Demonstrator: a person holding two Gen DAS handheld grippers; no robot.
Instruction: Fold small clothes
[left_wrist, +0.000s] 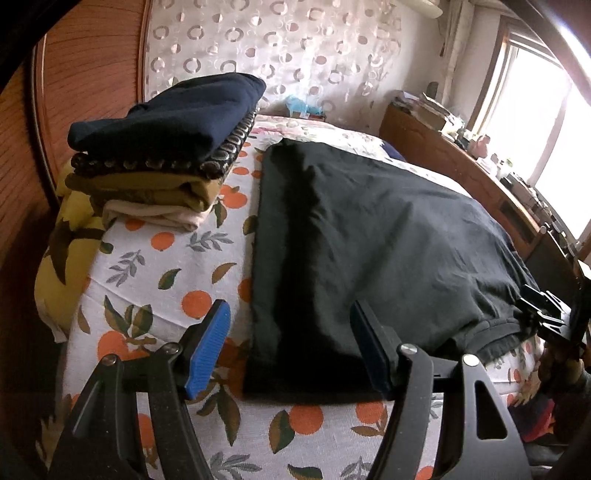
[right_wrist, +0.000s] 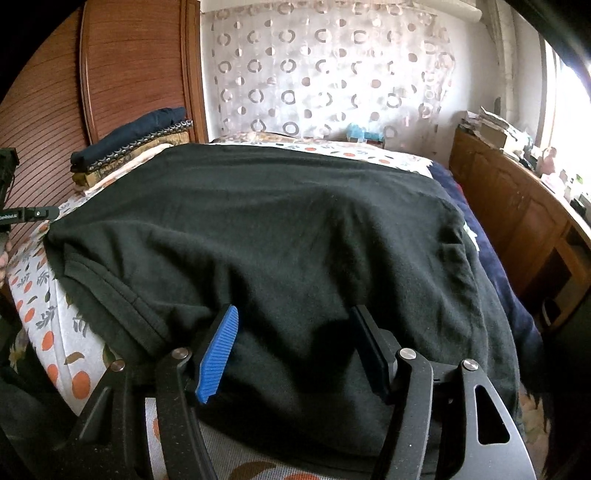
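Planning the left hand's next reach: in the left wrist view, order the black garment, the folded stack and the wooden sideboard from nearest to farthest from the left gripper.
From the left gripper:
1. Black garment, spread directly ahead, its near edge between the fingers.
2. Folded stack, far left on the bed.
3. Wooden sideboard, far right under the window.

A bed (left_wrist: 155, 258) carries everything, covered by a white sheet printed with oranges and leaves. A black garment (left_wrist: 369, 240) lies spread flat across the middle of the bed, reaching the near edge, with a hemmed sleeve (right_wrist: 110, 291) lying toward the near left corner in the right wrist view. Near the left edge, well back, sits a stack of folded clothes (left_wrist: 159, 155), navy on top, then a dark patterned piece, olive and cream below. A yellow patterned cloth (left_wrist: 62, 258) hangs at the left edge beneath the stack. A navy fabric (right_wrist: 491, 266) lies along the right edge.
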